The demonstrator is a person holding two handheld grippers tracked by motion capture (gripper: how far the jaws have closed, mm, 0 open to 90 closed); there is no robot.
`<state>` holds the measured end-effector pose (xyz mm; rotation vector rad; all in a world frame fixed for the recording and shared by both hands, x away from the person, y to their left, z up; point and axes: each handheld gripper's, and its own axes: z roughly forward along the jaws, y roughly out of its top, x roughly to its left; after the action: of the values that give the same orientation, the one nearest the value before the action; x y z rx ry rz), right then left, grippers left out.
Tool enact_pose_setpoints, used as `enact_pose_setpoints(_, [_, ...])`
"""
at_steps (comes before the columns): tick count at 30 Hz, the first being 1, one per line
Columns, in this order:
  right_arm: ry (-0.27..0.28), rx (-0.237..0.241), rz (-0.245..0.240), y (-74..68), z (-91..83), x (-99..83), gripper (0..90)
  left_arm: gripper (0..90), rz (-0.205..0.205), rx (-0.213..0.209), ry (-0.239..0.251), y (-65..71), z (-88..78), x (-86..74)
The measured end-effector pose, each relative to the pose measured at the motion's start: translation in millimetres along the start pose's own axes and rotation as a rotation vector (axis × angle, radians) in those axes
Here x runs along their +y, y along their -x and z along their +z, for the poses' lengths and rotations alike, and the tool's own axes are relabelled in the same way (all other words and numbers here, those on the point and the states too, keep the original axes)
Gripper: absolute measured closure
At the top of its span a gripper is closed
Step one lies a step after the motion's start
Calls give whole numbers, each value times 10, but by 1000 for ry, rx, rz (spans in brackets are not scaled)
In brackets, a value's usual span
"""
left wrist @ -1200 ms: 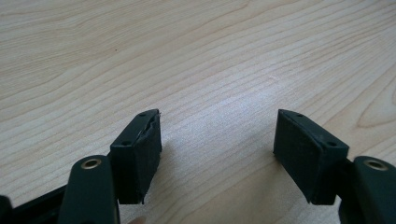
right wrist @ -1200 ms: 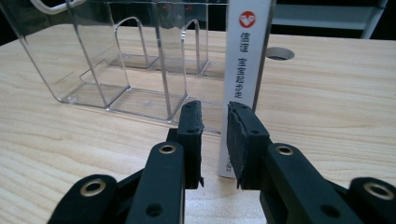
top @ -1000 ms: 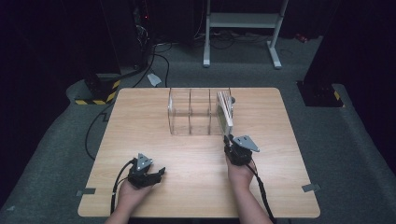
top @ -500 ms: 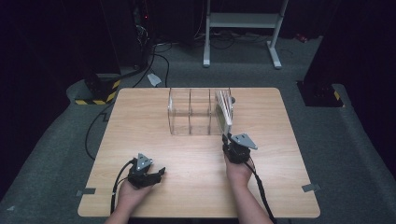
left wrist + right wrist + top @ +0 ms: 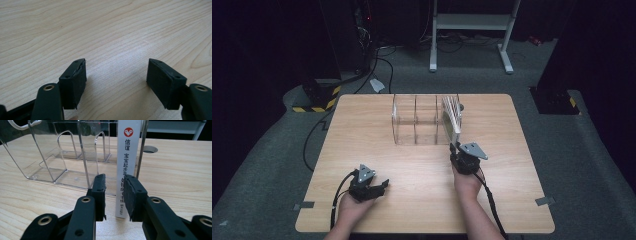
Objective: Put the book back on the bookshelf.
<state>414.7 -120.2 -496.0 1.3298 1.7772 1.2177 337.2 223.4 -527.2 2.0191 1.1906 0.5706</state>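
A clear acrylic file holder [image 5: 417, 122] [image 5: 62, 160] with three compartments stands at the table's far middle. A white book [image 5: 452, 114] stands upright in its right compartment, its spine [image 5: 127, 165] printed with a red logo and characters. My right gripper [image 5: 455, 148] [image 5: 115, 178] sits at the spine's lower part with its jaws narrowly apart. The right pad overlaps the spine, and a gap shows between the left pad and the spine. My left gripper [image 5: 382, 185] [image 5: 117, 63] rests low over bare wood near the front left, open with nothing between its jaws.
A round cable hole [image 5: 150, 149] lies in the wooden table [image 5: 512, 200] just behind the holder's right end. Grey tape marks [image 5: 544, 201] sit at the front corners. Cables and a white stand [image 5: 472, 22] lie on the floor beyond.
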Motion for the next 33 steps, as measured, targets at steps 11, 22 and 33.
enact_pose_setpoints(11, [6,-2,1,20,-7,16,710,324,0,0,0,1,0,0])
enact_pose_setpoints(22, [0,1,2,35,-2,32,697,323,1,0,-1,1,0,-1])
enact_pose_setpoints(33, [1,25,6,40,-88,73,642,322,5,3,-1,2,3,0])
